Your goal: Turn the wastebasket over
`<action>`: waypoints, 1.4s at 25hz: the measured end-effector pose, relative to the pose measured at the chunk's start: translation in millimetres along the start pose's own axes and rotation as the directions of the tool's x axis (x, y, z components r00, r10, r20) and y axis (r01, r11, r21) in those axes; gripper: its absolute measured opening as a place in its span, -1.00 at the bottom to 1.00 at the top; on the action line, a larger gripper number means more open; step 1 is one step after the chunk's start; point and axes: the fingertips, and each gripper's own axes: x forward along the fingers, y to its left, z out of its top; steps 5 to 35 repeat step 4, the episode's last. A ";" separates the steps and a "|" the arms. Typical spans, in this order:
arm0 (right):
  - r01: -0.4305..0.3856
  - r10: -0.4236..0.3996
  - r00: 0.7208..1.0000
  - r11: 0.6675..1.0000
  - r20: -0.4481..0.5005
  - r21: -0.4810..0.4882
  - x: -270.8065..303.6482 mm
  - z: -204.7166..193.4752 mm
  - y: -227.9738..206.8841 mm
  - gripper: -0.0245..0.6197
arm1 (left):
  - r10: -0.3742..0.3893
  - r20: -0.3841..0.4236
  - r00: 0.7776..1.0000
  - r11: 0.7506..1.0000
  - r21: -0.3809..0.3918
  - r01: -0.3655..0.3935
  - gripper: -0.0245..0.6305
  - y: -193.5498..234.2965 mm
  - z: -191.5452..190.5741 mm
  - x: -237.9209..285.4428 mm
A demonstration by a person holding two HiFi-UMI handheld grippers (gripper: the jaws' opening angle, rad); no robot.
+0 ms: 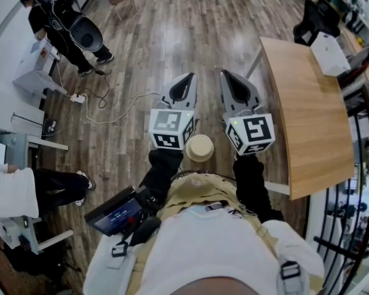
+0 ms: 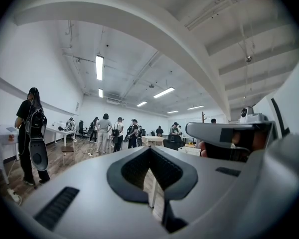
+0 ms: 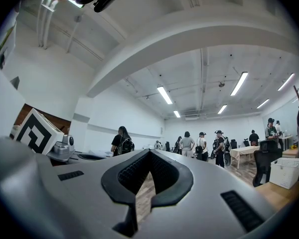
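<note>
Out front, you hold both grippers level, side by side.
L gripper & R gripper: jaws closed, empty. Wastebasket far right on table, well apart; table edge near R gripper, open floor ahead + left.

You have the wastebasket ahead to your right: a white, rectangular bin with slotted walls, apparently standing rim up at the far end of the wooden table.
</note>
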 end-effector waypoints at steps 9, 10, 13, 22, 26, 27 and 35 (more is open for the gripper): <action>-0.001 0.001 1.000 1.000 -0.004 -0.002 0.3 -3.3 3.9 -0.86 | -0.002 -0.001 1.000 1.000 -0.001 0.002 -0.92 1.7 -2.5 -2.1; -0.001 0.001 1.000 1.000 -0.004 -0.002 0.3 -3.3 3.9 -0.86 | -0.002 -0.001 1.000 1.000 -0.001 0.002 -0.92 1.7 -2.5 -2.1; -0.001 0.001 1.000 1.000 -0.004 -0.002 0.3 -3.3 3.9 -0.86 | -0.002 -0.001 1.000 1.000 -0.001 0.002 -0.92 1.7 -2.5 -2.1; -0.001 0.001 1.000 1.000 -0.004 -0.002 0.3 -3.3 3.9 -0.86 | -0.002 -0.001 1.000 1.000 -0.001 0.002 -0.92 1.7 -2.5 -2.1; -0.001 0.001 1.000 1.000 -0.004 -0.002 0.3 -3.3 3.9 -0.86 | -0.002 -0.001 1.000 1.000 -0.001 0.002 -0.92 1.7 -2.5 -2.1; -0.001 0.001 1.000 1.000 -0.004 -0.002 0.3 -3.3 3.9 -0.86 | -0.002 -0.001 1.000 1.000 -0.001 0.002 -0.92 1.7 -2.5 -2.1; -0.001 0.001 1.000 1.000 -0.004 -0.002 0.3 -3.3 3.9 -0.86 | -0.002 -0.001 1.000 1.000 -0.001 0.002 -0.92 1.7 -2.5 -2.1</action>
